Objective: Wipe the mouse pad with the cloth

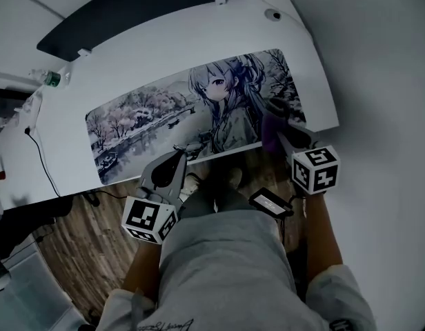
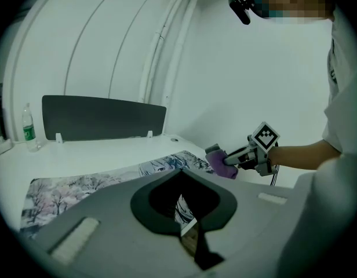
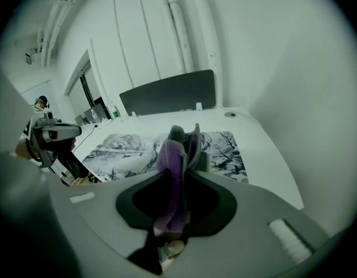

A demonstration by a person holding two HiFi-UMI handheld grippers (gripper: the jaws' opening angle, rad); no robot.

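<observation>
A long mouse pad printed with an anime picture lies across the white desk. It also shows in the left gripper view as the mouse pad and in the right gripper view as the mouse pad. My right gripper hovers at the pad's right front corner, shut on a purple cloth. The cloth hangs between that gripper's jaws. My left gripper is at the pad's front edge, jaws together and empty. The left gripper view also catches the right gripper and its cloth.
A dark panel stands along the desk's back edge. A water bottle sits at the far left, with a black cable running off the desk's front. Wooden floor and the person's legs are below the near edge.
</observation>
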